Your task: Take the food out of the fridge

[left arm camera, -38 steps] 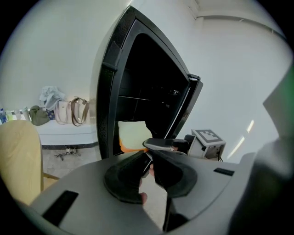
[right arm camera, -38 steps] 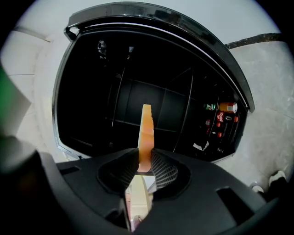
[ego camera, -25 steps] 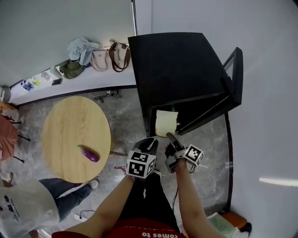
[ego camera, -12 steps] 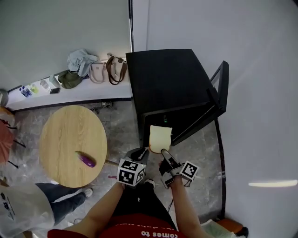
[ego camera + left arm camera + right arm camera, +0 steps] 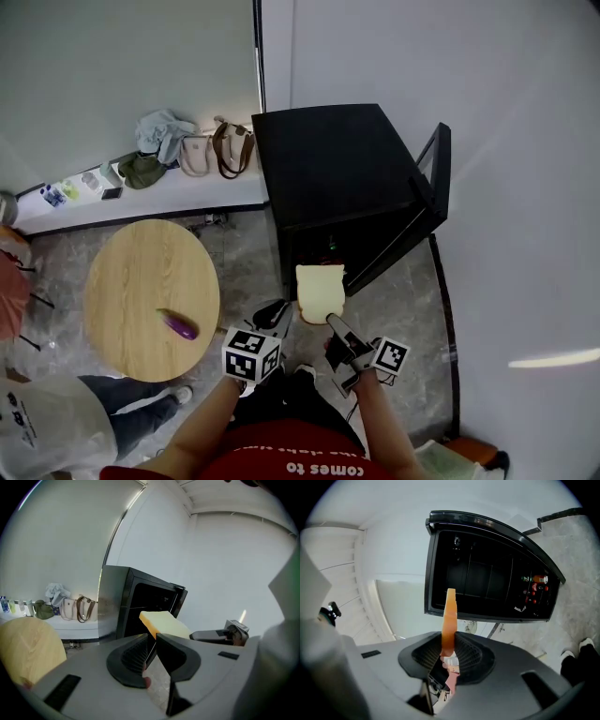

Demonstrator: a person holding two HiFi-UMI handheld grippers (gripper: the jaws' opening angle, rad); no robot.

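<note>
- A slice of bread (image 5: 320,292) hangs in the air just in front of an open black fridge (image 5: 333,159), clamped at its near edge by the jaws of the right gripper (image 5: 334,324).
- Seen along the right gripper (image 5: 449,644), the slice of bread (image 5: 450,613) stands edge-on and upright, its orange-brown crust pinched between the two ribbed pads, against the fridge's dark interior (image 5: 487,578).
- The left gripper (image 5: 272,315) hovers just beside the right one, on the side of the round wooden surface. In its own view the left gripper (image 5: 150,641) holds nothing, its jaws parted by a narrow gap.
- From the left gripper view the slice of bread (image 5: 164,623) shows above the jaw tips, with the fridge (image 5: 122,602) behind it.
- The fridge door (image 5: 433,178) stands swung out towards the white wall.
- An eggplant (image 5: 178,324) lies alone on the round wooden surface (image 5: 141,272), near the edge closest to the grippers and well apart from the fridge.
- Several bags (image 5: 197,141) sit in a row on a low white ledge (image 5: 141,202) along the far wall, beside the fridge.
- A second person (image 5: 47,422), in a white top and jeans, stands by the surface's near edge.
</note>
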